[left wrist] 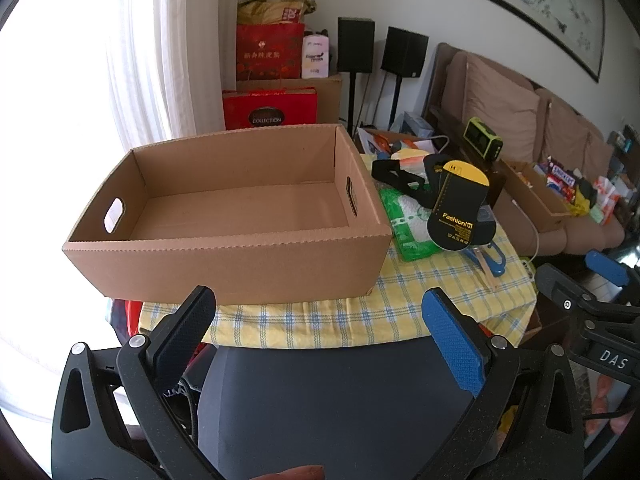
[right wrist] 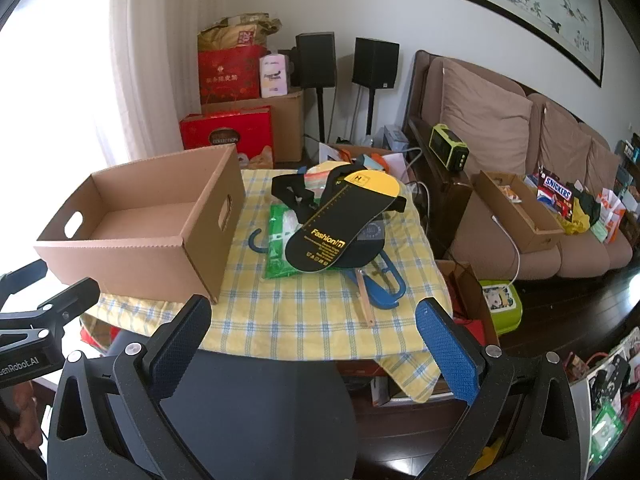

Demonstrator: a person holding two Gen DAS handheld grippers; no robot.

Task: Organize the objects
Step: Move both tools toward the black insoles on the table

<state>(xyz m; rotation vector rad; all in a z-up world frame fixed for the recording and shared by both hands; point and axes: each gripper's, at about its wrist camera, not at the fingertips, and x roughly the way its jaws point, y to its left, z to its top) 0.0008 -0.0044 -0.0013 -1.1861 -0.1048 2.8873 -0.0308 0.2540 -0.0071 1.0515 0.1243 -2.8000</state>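
Both wide: left gripper [left wrist: 320, 312], right gripper [right wrist: 314, 322], empty.

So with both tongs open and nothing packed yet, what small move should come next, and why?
Probably bring the right tongs forward to the black and yellow insole card topping the pile. The cardboard box beside it holds nothing, both the right and the left tongs are open and holding nothing, and the pile lies nearer the right tongs.
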